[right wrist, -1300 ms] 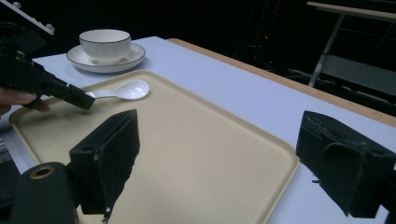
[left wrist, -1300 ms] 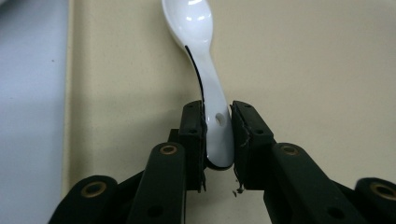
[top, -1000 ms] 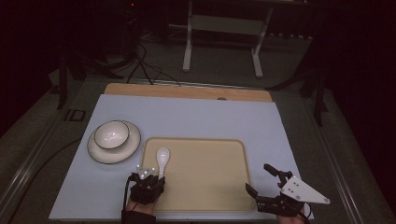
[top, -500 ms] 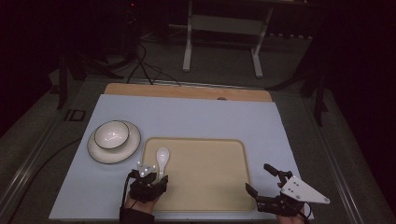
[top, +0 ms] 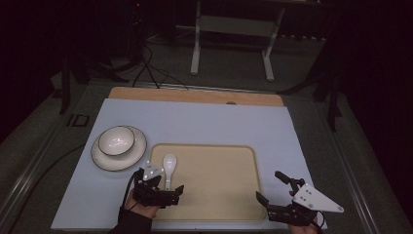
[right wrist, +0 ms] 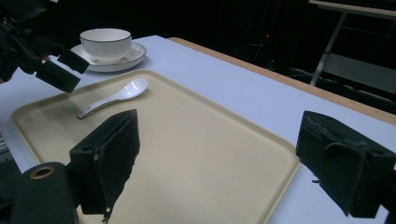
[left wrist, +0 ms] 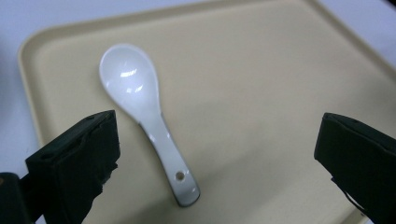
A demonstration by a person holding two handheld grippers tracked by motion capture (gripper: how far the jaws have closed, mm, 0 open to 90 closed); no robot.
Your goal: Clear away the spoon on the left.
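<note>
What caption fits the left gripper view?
Open left gripper above a white spoon lying on a beige tray.

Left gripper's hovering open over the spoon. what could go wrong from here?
1. The spoon is glossy and lies flat on the tray; the left gripper may slip off its thin handle.
2. A jaw could push the light tray across the table.
3. Bowl sits close by; a wide swing could clip it.
</note>
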